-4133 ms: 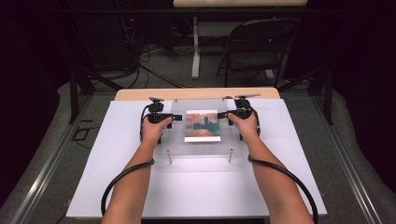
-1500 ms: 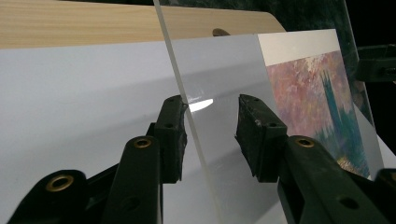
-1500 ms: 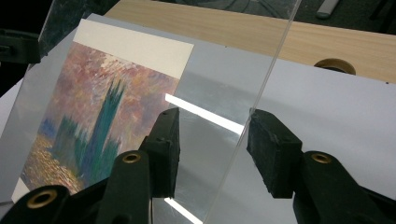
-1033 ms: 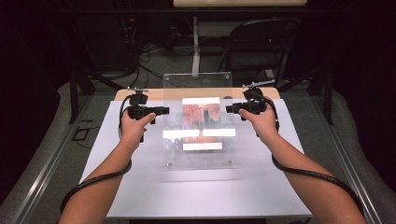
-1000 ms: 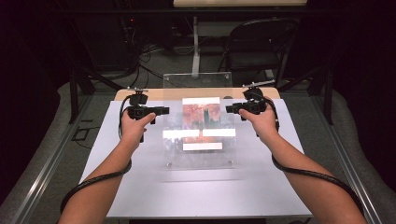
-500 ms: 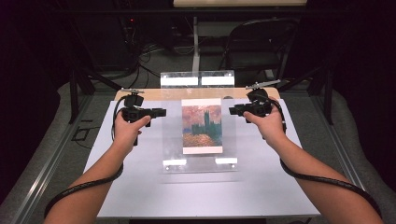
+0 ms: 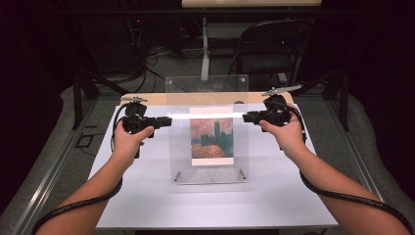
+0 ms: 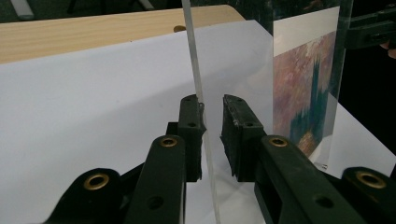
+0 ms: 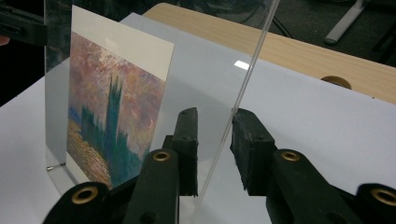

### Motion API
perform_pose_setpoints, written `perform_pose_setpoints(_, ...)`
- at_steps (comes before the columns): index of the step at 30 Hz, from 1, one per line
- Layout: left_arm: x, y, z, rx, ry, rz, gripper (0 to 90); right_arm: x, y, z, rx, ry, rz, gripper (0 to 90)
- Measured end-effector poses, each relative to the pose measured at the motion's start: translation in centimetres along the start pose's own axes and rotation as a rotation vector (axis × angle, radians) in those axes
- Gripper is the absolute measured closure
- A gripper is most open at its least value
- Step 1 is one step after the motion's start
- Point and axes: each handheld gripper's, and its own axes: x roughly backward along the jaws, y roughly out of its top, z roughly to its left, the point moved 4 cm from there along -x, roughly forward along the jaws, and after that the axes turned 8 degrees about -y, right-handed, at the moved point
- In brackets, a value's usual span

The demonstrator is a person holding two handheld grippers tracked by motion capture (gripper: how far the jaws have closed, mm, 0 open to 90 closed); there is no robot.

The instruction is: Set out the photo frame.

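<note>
A clear acrylic picture frame [image 7: 178,147] stands upright on the white table sheet [image 7: 147,196], with a painting print [image 7: 211,138] of dark towers under a pink sky inside it. My left gripper [image 7: 166,120] straddles the frame's left edge and my right gripper [image 7: 247,116] its right edge, both near the top. In the left gripper view the pane edge [image 8: 194,60] runs between the jaws of the left gripper [image 8: 212,105], against one pad, with a gap to the other. In the right gripper view the pane edge [image 9: 254,60] passes between the parted jaws of the right gripper [image 9: 215,116]; the print [image 9: 112,107] shows at left.
A bare wooden strip of table [image 7: 147,99] lies behind the white sheet. Beyond it stand a dark folding chair [image 7: 274,44] and a white table leg [image 7: 204,54], with cables on the floor. Two small pegs [image 7: 177,176] support the frame's base.
The frame has gone from lying low and tilted back to standing upright. Both hands rose and spread to its side edges, and the print now faces the camera squarely.
</note>
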Motion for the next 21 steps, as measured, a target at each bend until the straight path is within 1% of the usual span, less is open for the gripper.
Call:
perform_pose_setpoints(1, 0.3, -0.2, -0.2, -0.006, -0.008, 0.0, 78.6, 0.3, -0.1, 0.2, 0.009, 0.002, -0.002, 71.7)
perform_pose_setpoints(4, 0.7, -0.4, -0.7, -0.014, -0.016, -0.001, 79.3, 0.9, -0.3, 0.6, 0.027, 0.001, -0.007, 72.4)
perform_pose_setpoints(5, 0.7, -0.4, -0.7, -0.014, -0.016, -0.001, 79.5, 1.1, -0.4, 0.7, 0.026, 0.004, -0.004, 72.8)
perform_pose_setpoints(7, 1.0, -0.7, -1.2, -0.029, -0.023, -0.002, 79.4, 1.5, -0.5, 0.8, 0.029, 0.01, -0.006, 73.6)
perform_pose_setpoints(10, 1.4, -1.0, -1.6, -0.039, -0.033, -0.002, 79.4, 2.1, -0.8, 1.2, 0.026, 0.022, -0.012, 74.3)
perform_pose_setpoints(13, 1.8, -1.4, -2.0, -0.043, -0.044, -0.007, 79.4, 2.6, -1.1, 1.4, 0.03, 0.032, -0.018, 74.3)
perform_pose_setpoints(16, 2.0, -1.6, -2.4, -0.046, -0.045, -0.013, 79.3, 2.9, -1.3, 1.7, 0.033, 0.038, -0.018, 74.4)
perform_pose_setpoints(17, 2.2, -1.9, -2.7, -0.054, -0.042, -0.014, 79.2, 3.2, -1.5, 1.9, 0.035, 0.042, -0.023, 74.3)
perform_pose_setpoints(21, 2.6, -2.3, -3.4, -0.072, -0.046, -0.006, 78.9, 3.9, -2.0, 2.4, 0.03, 0.051, -0.033, 74.3)
